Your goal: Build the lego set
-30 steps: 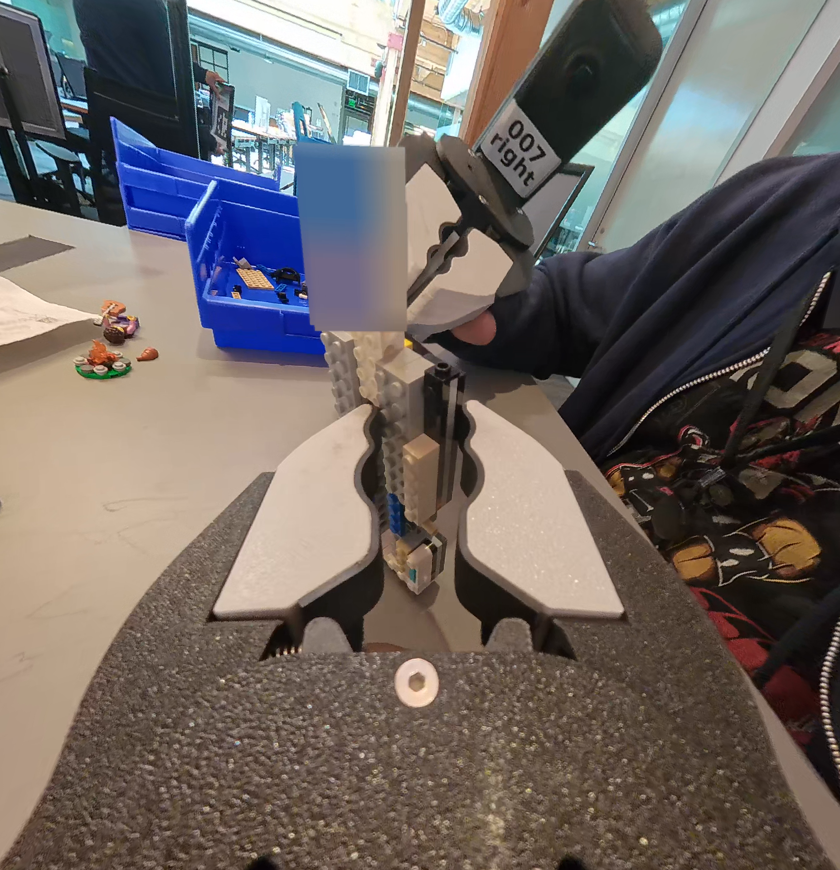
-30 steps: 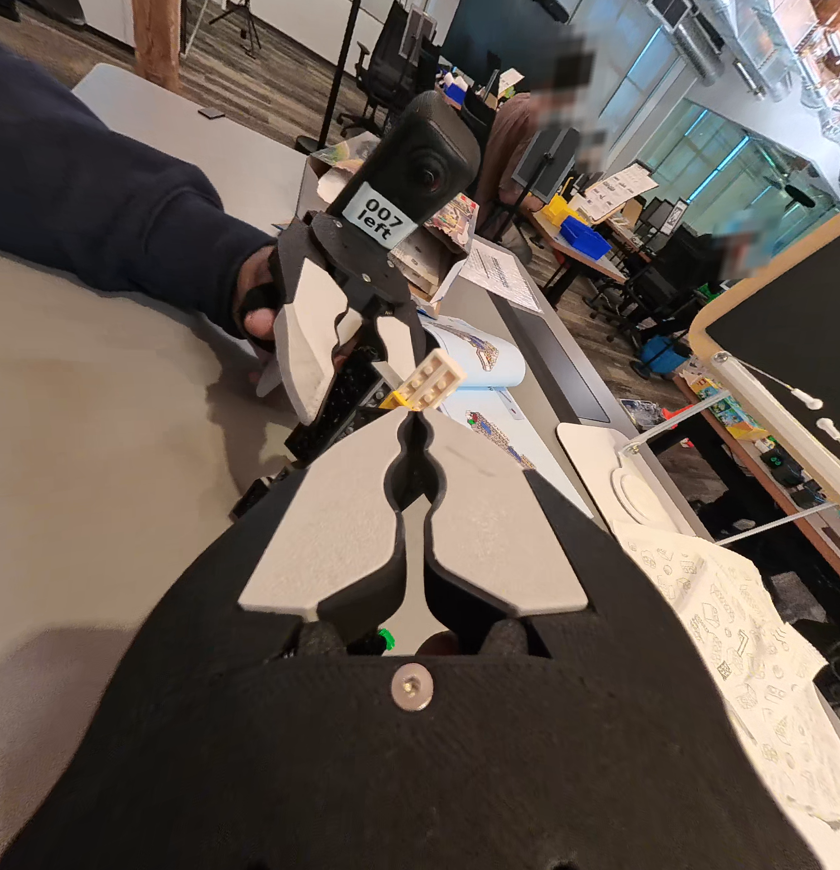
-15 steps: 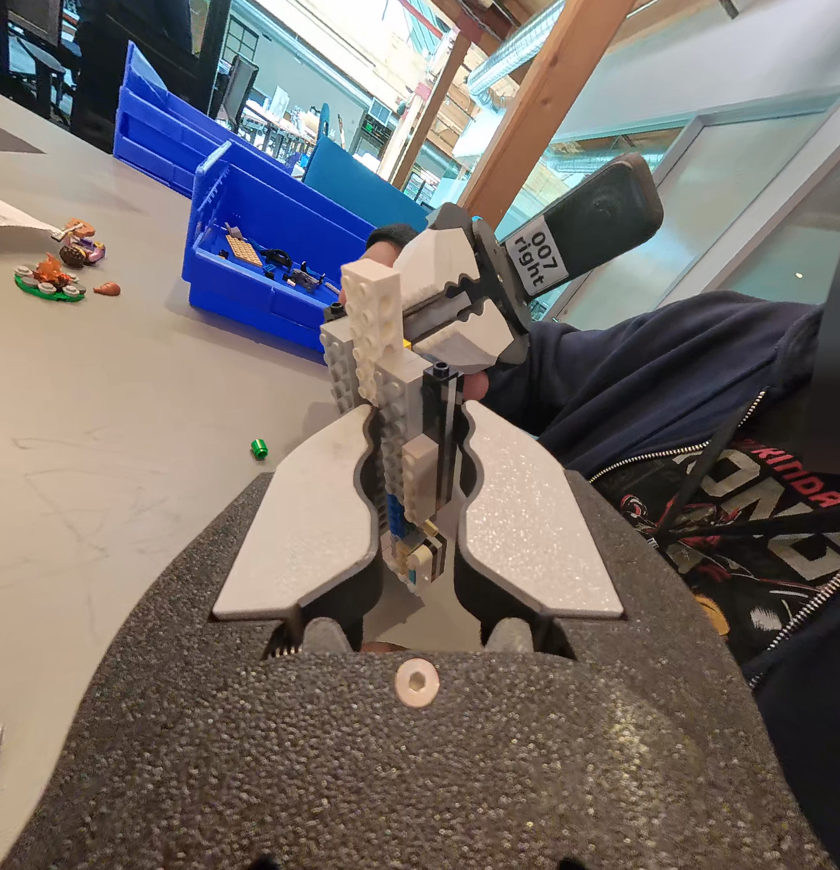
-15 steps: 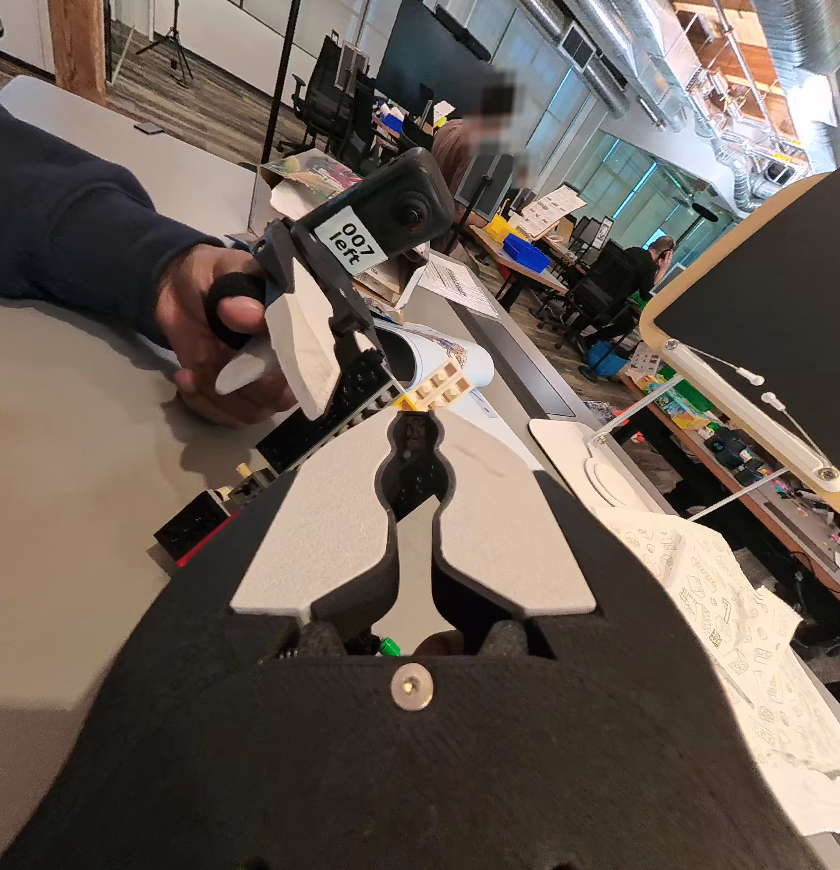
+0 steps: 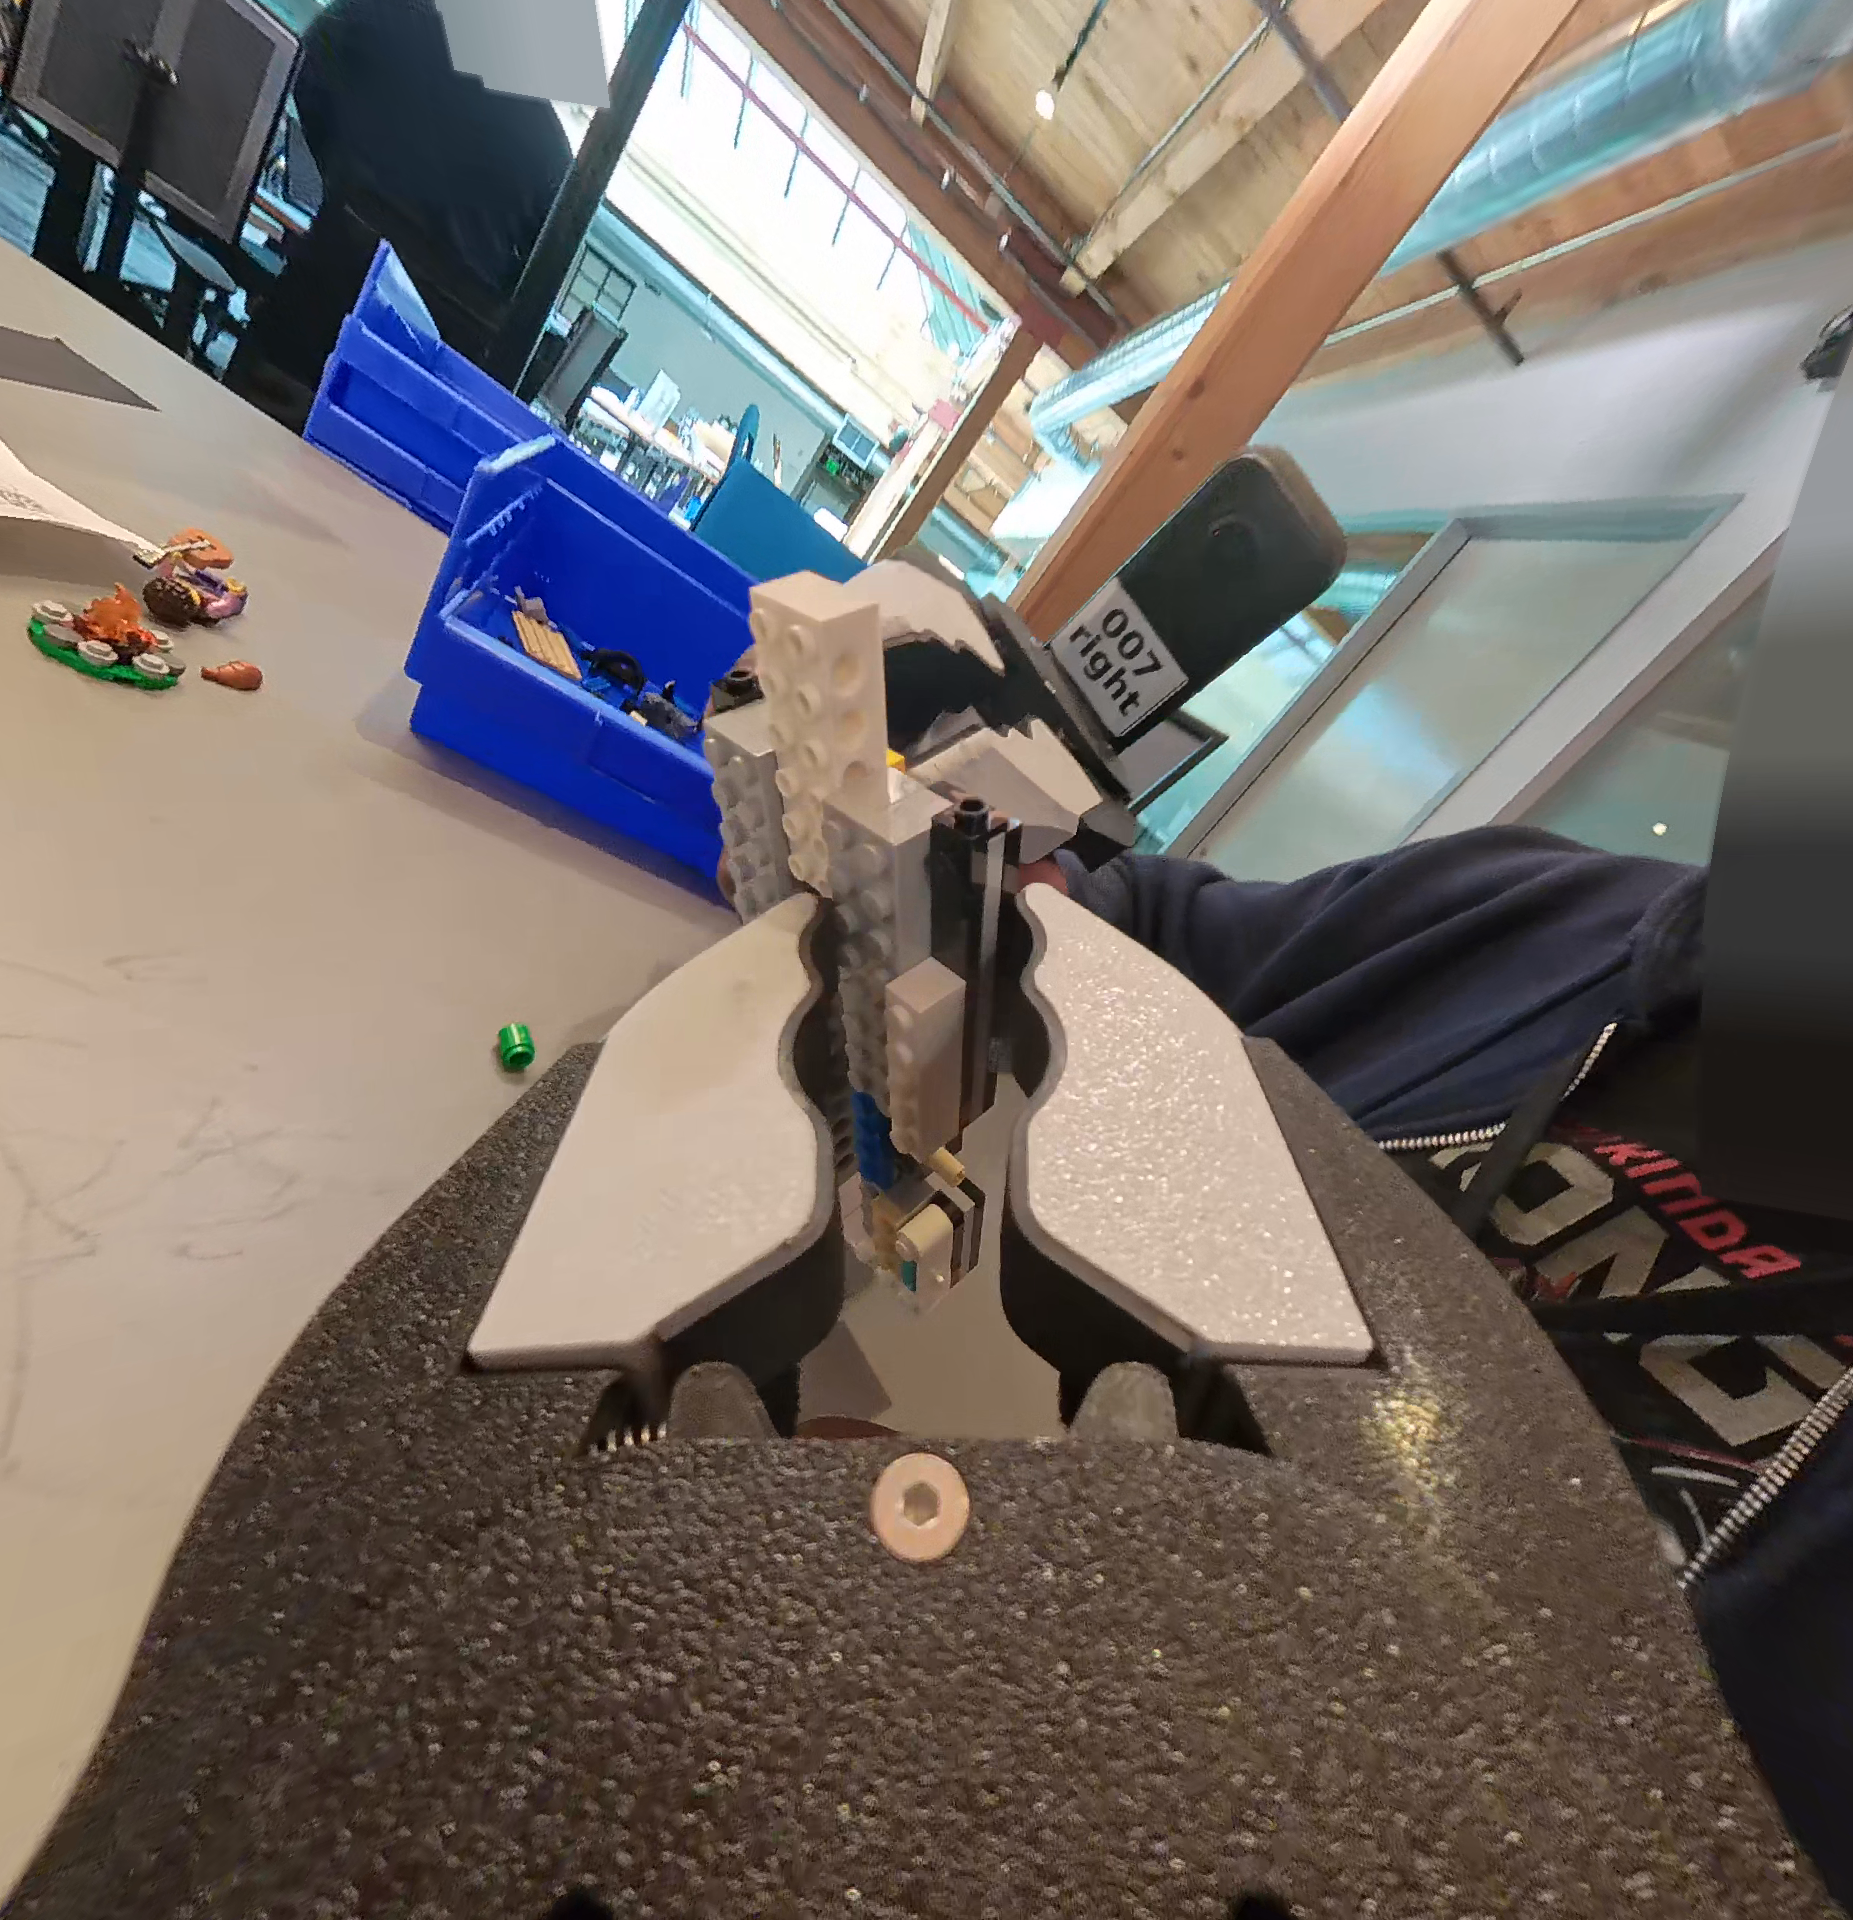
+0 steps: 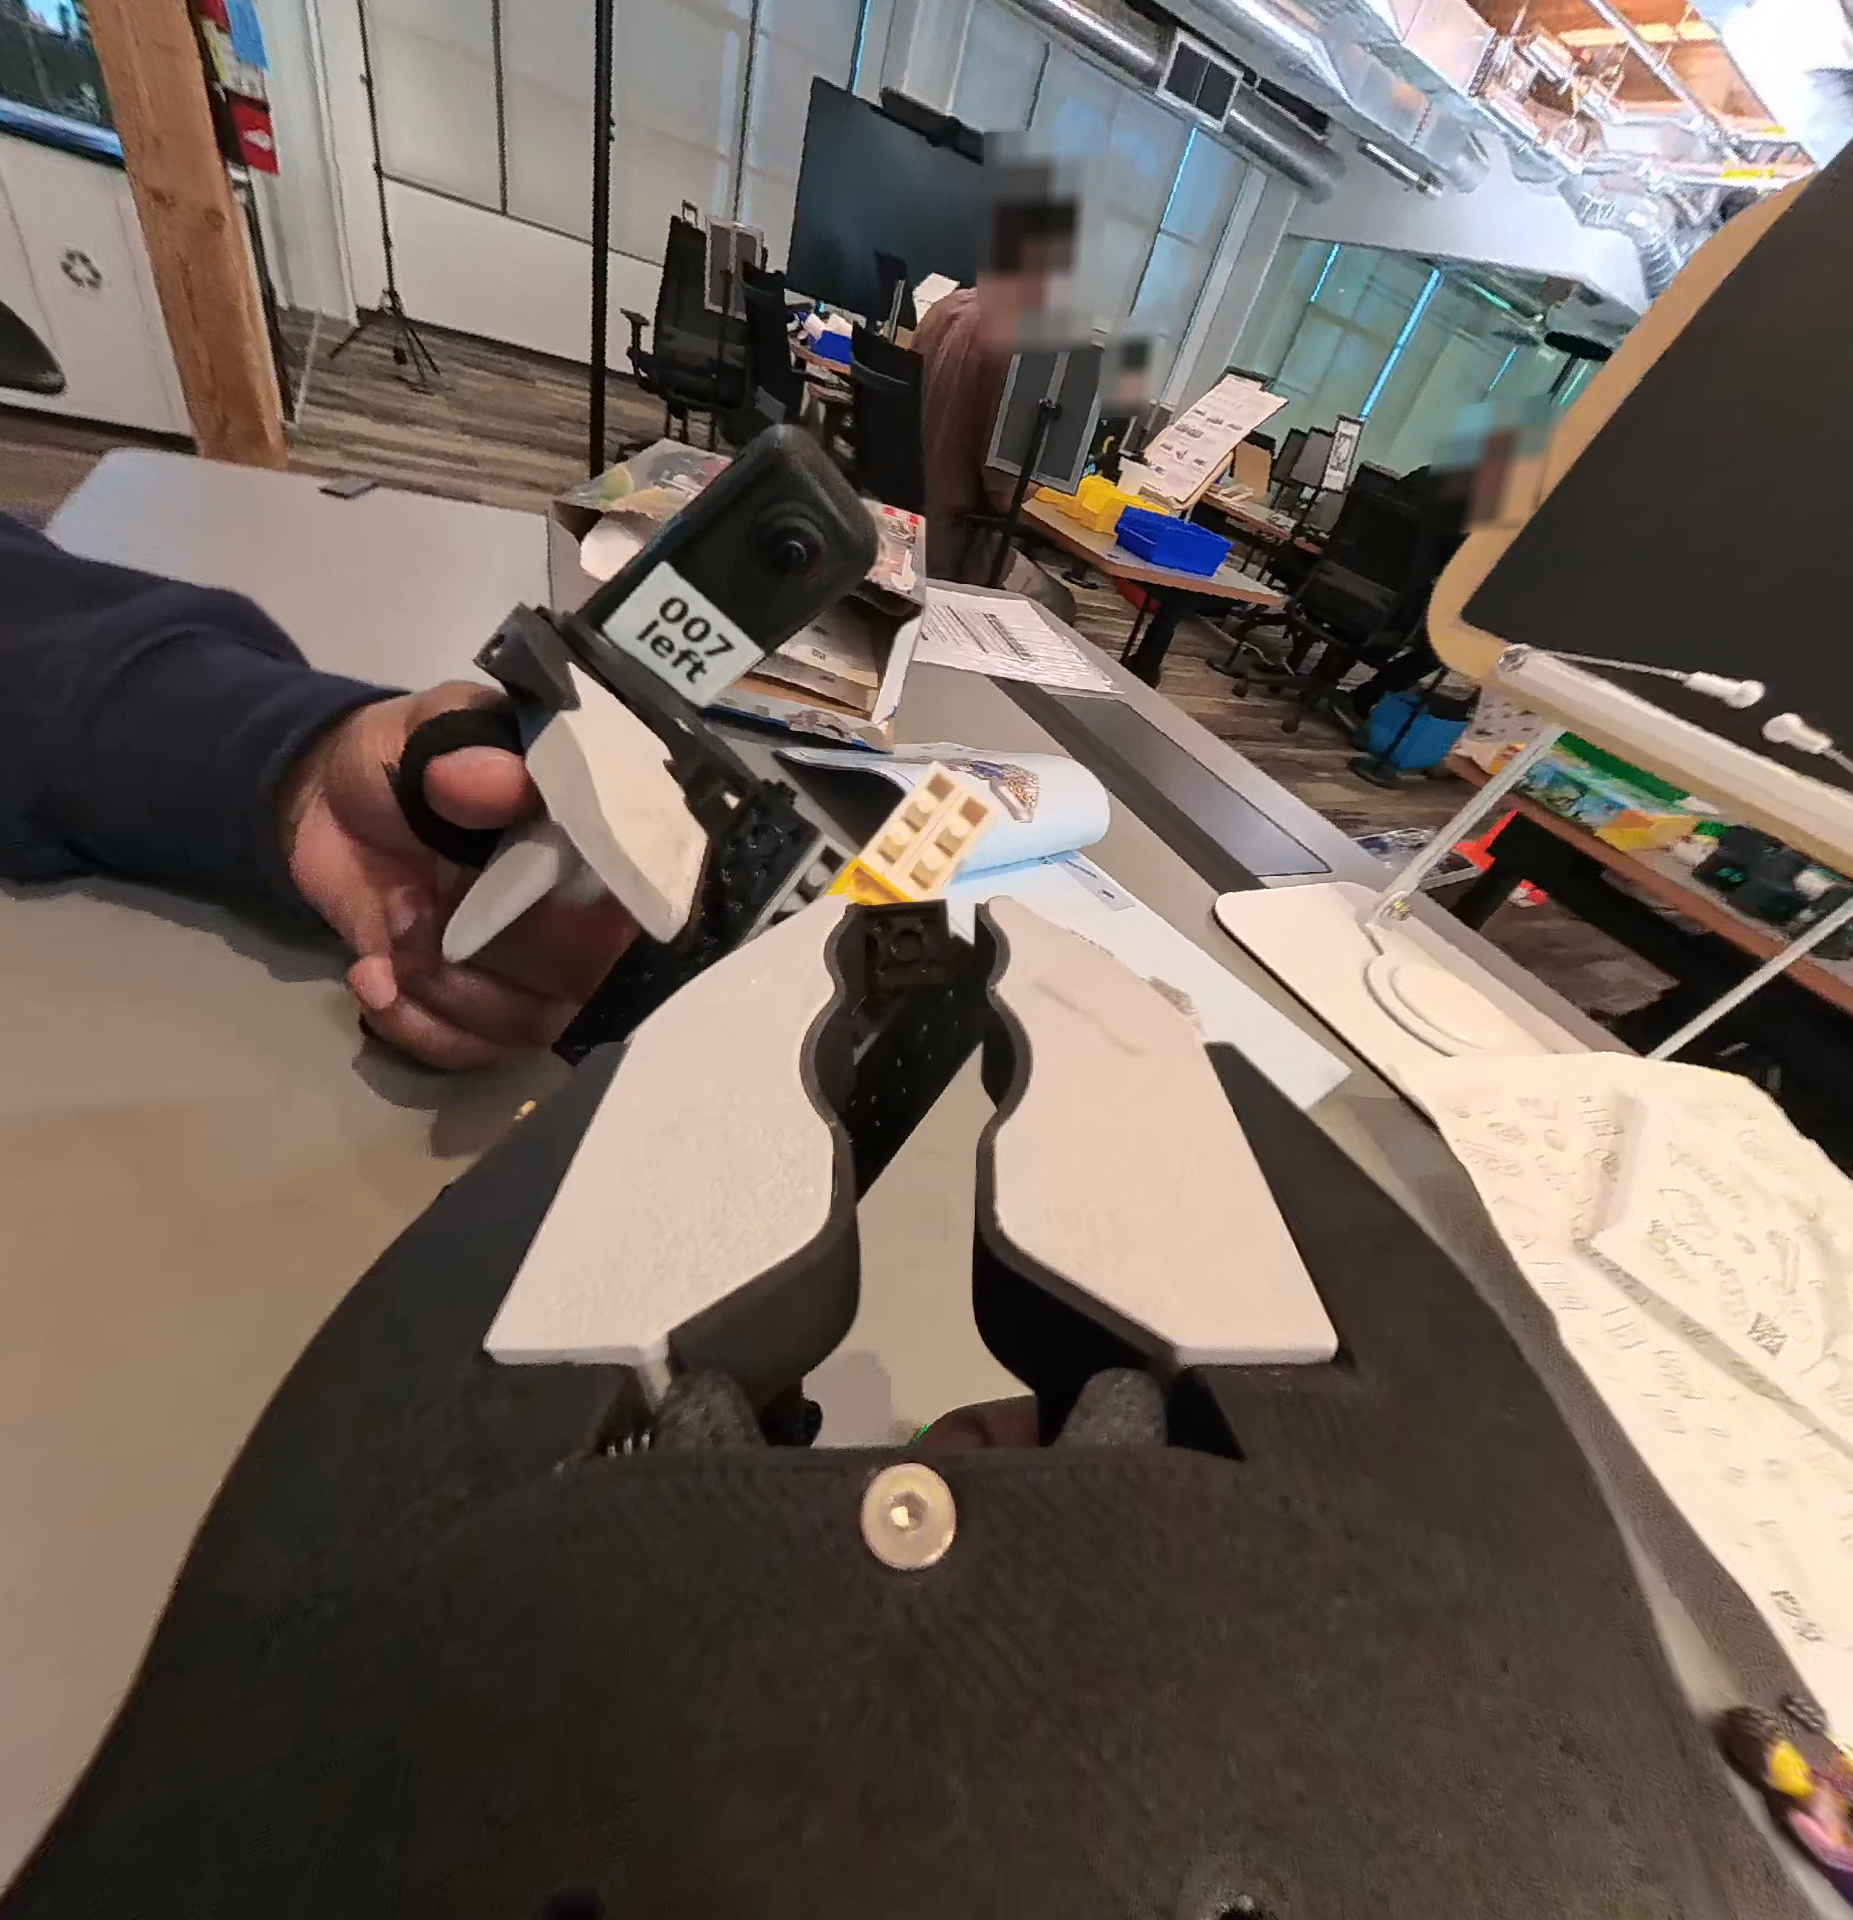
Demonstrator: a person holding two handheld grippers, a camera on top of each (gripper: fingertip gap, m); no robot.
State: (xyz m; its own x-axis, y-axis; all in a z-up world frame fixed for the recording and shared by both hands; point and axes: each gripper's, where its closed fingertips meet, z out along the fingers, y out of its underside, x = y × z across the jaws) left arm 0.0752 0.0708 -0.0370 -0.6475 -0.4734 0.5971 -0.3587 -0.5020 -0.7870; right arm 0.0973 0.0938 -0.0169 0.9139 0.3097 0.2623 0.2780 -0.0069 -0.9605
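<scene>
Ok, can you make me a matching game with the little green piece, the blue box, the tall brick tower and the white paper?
Things:
1. small green round stud
2. blue plastic bin
3. tall grey, white and black brick model
4. crumpled white printed paper

Places:
A. clamped in the left gripper
B. lying loose on the grey table
C. beside the right gripper
D. holding small loose parts

Pairs: 1-B, 2-D, 3-A, 4-C

Blue bin contents too small; brick model base hidden.

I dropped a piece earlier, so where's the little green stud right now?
In the left wrist view, the green stud lies on the grey table, just left of the left gripper, nearer than the blue bin.
</scene>
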